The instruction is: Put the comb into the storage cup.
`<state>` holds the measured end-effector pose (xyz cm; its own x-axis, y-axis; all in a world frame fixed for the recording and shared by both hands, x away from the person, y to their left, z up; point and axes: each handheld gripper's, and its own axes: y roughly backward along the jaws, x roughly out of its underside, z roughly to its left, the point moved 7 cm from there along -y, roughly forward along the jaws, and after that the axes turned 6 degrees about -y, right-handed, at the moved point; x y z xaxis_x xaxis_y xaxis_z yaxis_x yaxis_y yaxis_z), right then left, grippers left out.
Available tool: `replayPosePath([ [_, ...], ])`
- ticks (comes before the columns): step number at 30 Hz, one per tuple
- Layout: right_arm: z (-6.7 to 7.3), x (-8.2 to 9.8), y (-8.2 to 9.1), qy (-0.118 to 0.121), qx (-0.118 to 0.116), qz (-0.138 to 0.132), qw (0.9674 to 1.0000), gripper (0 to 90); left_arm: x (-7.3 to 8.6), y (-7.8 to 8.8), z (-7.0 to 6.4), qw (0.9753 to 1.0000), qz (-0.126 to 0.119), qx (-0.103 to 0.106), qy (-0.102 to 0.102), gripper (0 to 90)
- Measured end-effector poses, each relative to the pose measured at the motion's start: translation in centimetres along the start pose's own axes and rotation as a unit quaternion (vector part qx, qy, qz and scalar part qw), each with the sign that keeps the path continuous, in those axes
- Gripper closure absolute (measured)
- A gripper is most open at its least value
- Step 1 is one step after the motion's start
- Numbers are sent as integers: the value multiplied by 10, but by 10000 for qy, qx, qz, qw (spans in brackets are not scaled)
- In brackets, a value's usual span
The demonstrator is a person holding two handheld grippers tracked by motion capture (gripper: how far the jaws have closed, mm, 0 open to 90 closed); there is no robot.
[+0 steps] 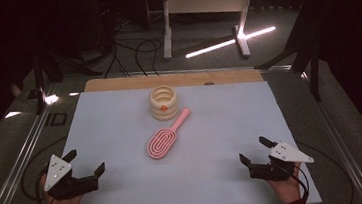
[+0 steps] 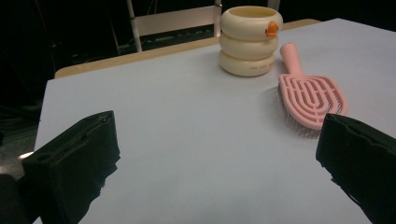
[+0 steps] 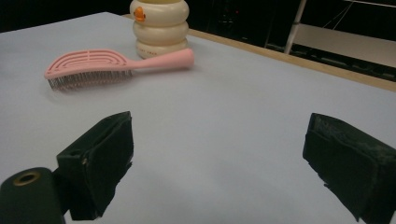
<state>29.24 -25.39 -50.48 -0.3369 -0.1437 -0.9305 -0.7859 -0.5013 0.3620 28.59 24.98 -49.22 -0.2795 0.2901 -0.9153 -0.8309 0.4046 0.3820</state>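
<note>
A pink hairbrush point(image 1: 164, 137) lies bristles down in the middle of the pale mat point(image 1: 120, 118), its handle pointing to the far right. Just behind the handle stands a cream ribbed cup point(image 1: 163, 102) with a small orange mark. My left gripper point(image 1: 85, 161) rests near the front left corner, jaws wide open and empty. My right gripper point(image 1: 255, 150) rests near the front right, also open and empty. The left gripper view has the hairbrush point(image 2: 312, 97) and the cup point(image 2: 251, 39) ahead to the right. In the right gripper view the hairbrush point(image 3: 112, 65) and the cup point(image 3: 160, 27) are ahead to the left.
The mat lies on a wooden board point(image 1: 177, 79) whose far edge shows. Metal rails point(image 1: 18, 158) run along both sides of the table. Beyond the far edge stand a white frame point(image 1: 205, 14) and cables on the floor.
</note>
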Motion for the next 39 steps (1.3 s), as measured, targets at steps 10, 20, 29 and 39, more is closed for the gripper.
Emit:
replayPosePath([
  [10, 1, 0, 0, -40, -26, 9, 10000, 88, -1, 1, -1, 10000, -35, -59, -14, 0],
  [20, 1, 1, 0, -79, -4, -1, 10000, 88, -10, 1, -5, 9999, -100, -64, -56, 0],
  [29, 4, 1, -3, -68, -29, 27, 10000, 88, -17, -7, -16, 9998, -77, 151, -137, 0],
  [39, 5, 3, -5, -157, -89, 44, 9998, 88, -27, -20, -27, 9994, -71, 300, -179, 0],
])
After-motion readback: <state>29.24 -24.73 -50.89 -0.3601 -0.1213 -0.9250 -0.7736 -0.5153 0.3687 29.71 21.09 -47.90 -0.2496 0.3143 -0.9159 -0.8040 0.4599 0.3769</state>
